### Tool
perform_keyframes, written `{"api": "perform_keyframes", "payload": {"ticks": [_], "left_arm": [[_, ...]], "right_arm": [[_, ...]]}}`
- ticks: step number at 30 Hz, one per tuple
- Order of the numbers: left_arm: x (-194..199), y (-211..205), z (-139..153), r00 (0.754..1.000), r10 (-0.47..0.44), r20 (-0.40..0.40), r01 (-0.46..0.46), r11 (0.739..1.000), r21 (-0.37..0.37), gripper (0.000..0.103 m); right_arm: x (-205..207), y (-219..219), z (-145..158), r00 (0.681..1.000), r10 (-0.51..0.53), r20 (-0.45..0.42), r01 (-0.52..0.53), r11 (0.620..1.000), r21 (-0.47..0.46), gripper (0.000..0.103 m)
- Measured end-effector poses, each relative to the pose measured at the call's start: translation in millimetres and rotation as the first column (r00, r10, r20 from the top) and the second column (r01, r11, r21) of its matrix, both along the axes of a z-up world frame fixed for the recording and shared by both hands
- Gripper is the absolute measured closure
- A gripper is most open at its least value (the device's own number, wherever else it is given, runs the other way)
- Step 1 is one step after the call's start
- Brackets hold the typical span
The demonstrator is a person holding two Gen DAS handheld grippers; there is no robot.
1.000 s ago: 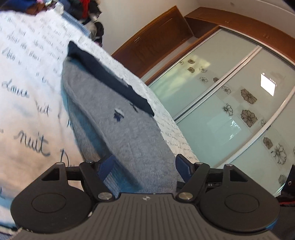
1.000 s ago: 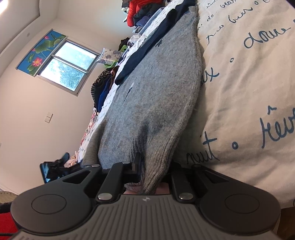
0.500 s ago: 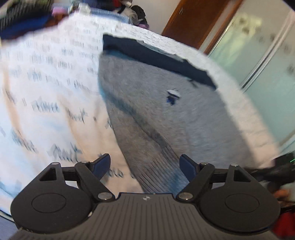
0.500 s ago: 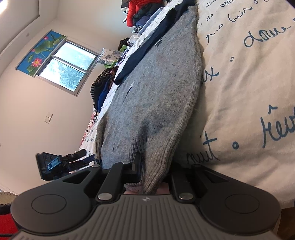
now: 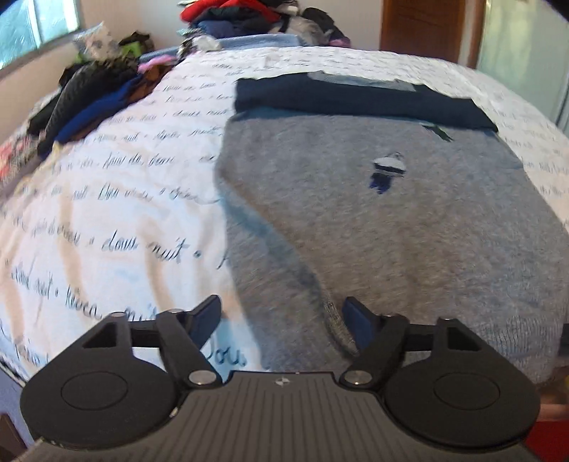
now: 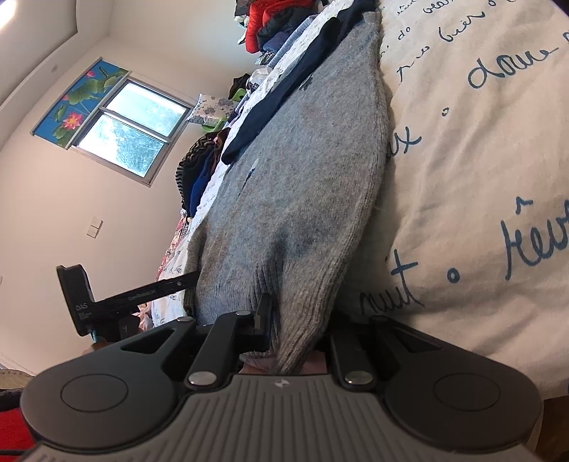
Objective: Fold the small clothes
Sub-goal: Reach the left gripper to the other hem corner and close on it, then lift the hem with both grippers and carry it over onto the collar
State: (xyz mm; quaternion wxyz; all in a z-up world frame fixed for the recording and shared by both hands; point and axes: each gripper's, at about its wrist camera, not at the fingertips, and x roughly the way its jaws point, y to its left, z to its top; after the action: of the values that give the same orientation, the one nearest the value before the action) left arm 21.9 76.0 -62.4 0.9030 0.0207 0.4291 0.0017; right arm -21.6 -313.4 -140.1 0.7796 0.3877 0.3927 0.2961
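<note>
A grey knit sweater (image 5: 391, 220) with a small dark blue emblem lies spread on the bed; a folded navy garment (image 5: 355, 97) lies across its far end. My left gripper (image 5: 281, 316) is open and empty, just above the sweater's near left hem. My right gripper (image 6: 298, 330) is shut on the sweater's ribbed hem (image 6: 313, 320) at the bed's near edge. The left gripper (image 6: 117, 302) shows in the right wrist view, at the sweater's other hem corner.
The bed cover (image 5: 117, 199) is white with blue script. Piles of loose clothes (image 5: 89, 96) lie along the bed's left side and far end (image 5: 231, 14). A window (image 6: 131, 131) is on the wall. A wooden door (image 5: 430, 25) stands beyond the bed.
My left gripper has swung round from facing the wardrobe to facing straight over the sweater, still open. It has come into the right wrist view. My right gripper has kept its hold.
</note>
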Motion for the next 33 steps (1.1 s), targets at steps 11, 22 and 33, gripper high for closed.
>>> {"api": "perform_keyframes", "payload": {"ticks": [11,22,33], "left_arm": [[-16.3,58.5,-6.5,0.999,0.025,-0.037,-0.034,0.969,-0.244,0.033],[-26.7,73.6,-7.4,0.999,0.003,-0.042,-0.018,0.931,-0.365,0.092],[-27.6,107.9,-18.2,0.996,0.068,-0.057,-0.087,0.889,-0.449,0.093]], "right_arm": [[1.5,-1.5,-1.3,1.0,-0.002,-0.005,0.002,1.0,0.005,0.092],[2.5,-2.9,-1.3,1.0,-0.004,-0.01,0.004,1.0,0.013,0.092],[1.5,-5.3,-5.3,1.0,-0.002,-0.01,0.003,1.0,0.027,0.092]]}}
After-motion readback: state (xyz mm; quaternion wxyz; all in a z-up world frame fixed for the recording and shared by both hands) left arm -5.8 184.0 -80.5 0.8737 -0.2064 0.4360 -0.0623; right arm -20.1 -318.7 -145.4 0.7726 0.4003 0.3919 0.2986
